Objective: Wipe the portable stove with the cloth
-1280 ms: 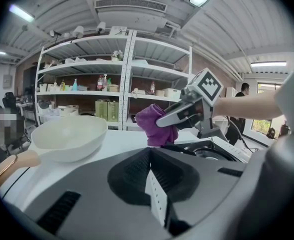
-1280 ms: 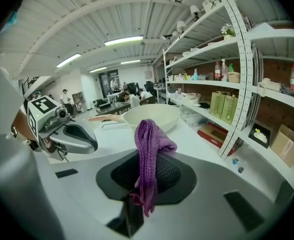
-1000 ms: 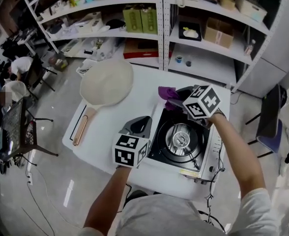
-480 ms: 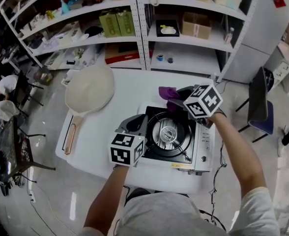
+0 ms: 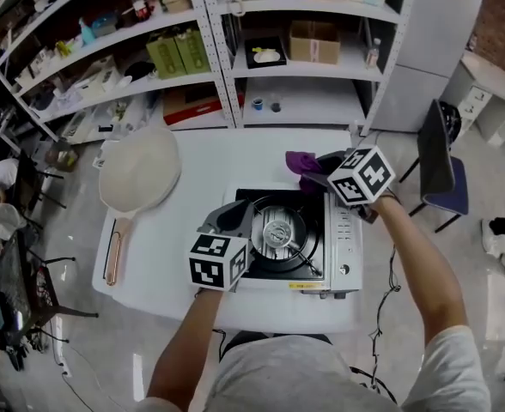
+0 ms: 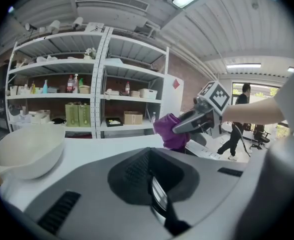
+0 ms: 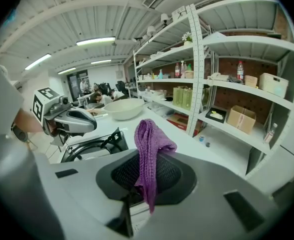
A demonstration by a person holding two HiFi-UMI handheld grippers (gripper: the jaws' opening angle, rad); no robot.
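The portable stove (image 5: 343, 239) sits on the white table (image 5: 192, 204), its black top and round burner (image 5: 280, 232) showing. My right gripper (image 5: 315, 172) is shut on a purple knitted cloth (image 5: 301, 160), held just past the stove's far edge. In the right gripper view the cloth (image 7: 149, 144) hangs down between the jaws, with the stove (image 7: 94, 145) below and to the left. My left gripper (image 5: 234, 215) is shut with nothing in it, and its tip is at the stove's left edge. The left gripper view shows the cloth (image 6: 169, 131) in the right gripper (image 6: 189, 124).
A white pan (image 5: 138, 172) with a wooden handle lies on the table's left side. Metal shelves (image 5: 227, 67) with boxes and bottles stand behind the table. A chair (image 5: 437, 170) is off to the right, and a stove cable hangs near the table's right edge.
The head view has swung, so the table and stove sit further left in the frame. The right gripper with the cloth now sits further right along the stove's far edge. The left gripper stays put.
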